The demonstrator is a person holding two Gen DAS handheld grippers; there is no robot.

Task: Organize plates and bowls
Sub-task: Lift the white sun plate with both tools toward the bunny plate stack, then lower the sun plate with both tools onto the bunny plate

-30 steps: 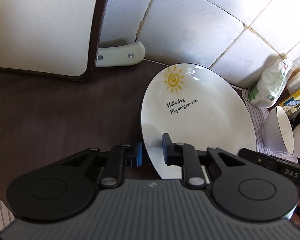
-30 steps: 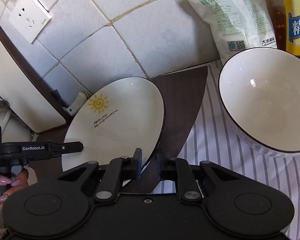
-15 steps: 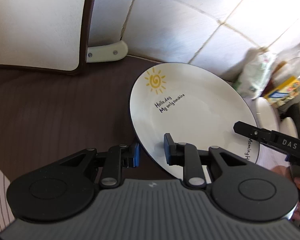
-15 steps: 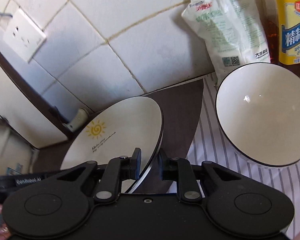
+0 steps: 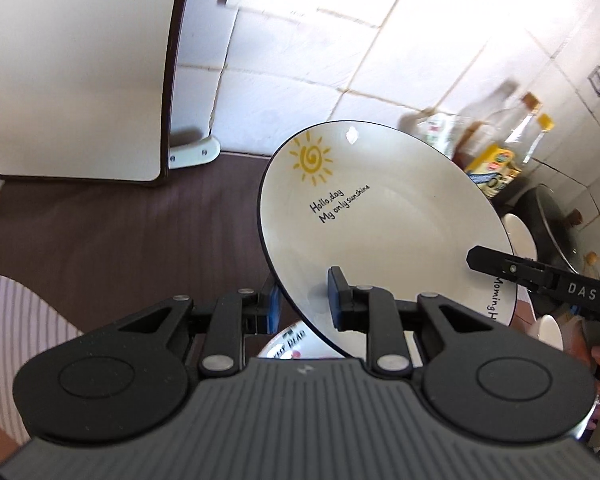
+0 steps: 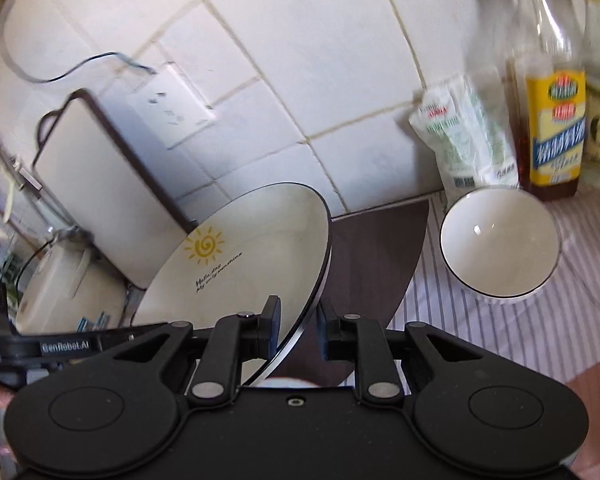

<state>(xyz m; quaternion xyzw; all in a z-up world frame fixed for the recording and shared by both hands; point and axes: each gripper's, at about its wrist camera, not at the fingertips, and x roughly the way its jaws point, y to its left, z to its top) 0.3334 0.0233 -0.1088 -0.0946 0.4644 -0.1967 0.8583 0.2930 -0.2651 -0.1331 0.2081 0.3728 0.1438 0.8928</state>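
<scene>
Left wrist view: the left gripper (image 5: 304, 304) grasps the near-left rim of the sun-print plate (image 5: 380, 220), one pad above the rim and one below it, and the plate is lifted clear of the brown mat (image 5: 120, 236), tilted with its far edge raised. From the right side of this view the right gripper (image 5: 540, 276) reaches onto the opposite rim; in the right wrist view the right gripper (image 6: 298, 330) straddles the plate's (image 6: 240, 256) dark edge, its jaws clamped across that rim. Just under the left gripper's jaws part of a second plate (image 5: 292, 340) with printed lettering shows, which suggests the carried plate belongs with it or on a stack. Ahead and to the right of the right gripper a white bowl (image 6: 500, 240) stands on the striped cloth (image 6: 520, 328), near the bottles (image 6: 556, 120) and a packet (image 6: 468, 136). For a clean transfer, both hands should probably travel together at equal height, keeping the plate from twisting between the two grips, and lower it level before either grip loosens
</scene>
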